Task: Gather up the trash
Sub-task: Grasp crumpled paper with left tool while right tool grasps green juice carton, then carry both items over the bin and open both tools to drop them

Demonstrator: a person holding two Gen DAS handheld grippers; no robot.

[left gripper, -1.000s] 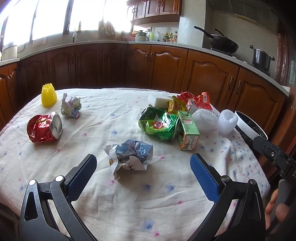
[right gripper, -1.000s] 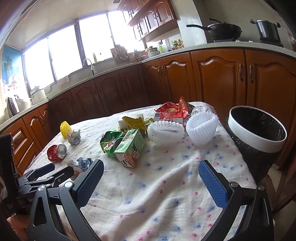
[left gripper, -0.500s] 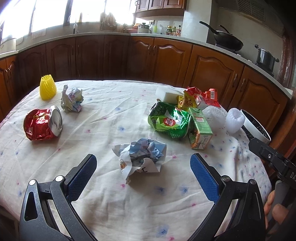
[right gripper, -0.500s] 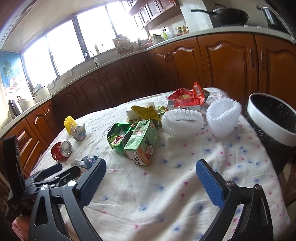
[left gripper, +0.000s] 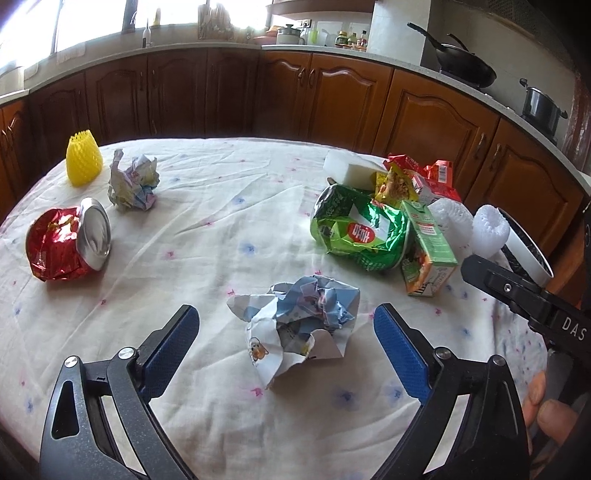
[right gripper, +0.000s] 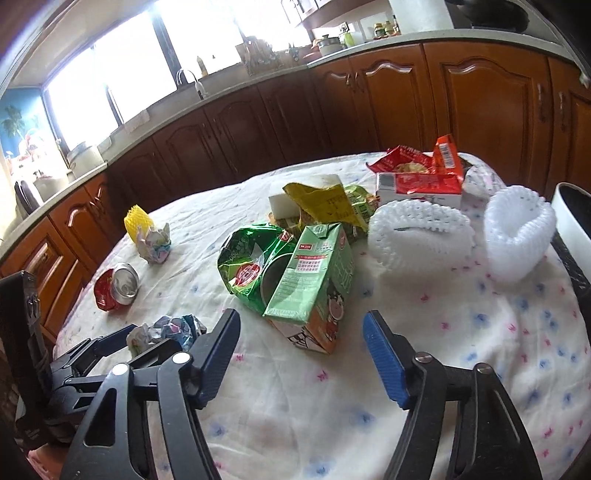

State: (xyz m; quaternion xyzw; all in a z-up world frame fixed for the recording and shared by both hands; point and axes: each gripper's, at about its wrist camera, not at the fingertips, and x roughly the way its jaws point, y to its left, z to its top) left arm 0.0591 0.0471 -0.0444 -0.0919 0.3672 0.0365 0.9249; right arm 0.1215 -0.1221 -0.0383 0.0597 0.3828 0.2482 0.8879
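Crumpled paper (left gripper: pixel 303 317) looks light, probably springy; we'd pinch its middle, left gripper (left gripper: pixel 286 332) jaws spread.

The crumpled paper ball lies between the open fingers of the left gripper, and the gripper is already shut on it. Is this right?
Not quite. In the left wrist view the left gripper is open: the crumpled paper ball lies between its fingers, with gaps on both sides.

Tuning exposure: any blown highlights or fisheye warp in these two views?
Left wrist: windows blown white, counter edge bowed, crumpled paper sharp. Right wrist: windows clipped, cabinets curved, green carton evenly lit, dark vignette in the corners.
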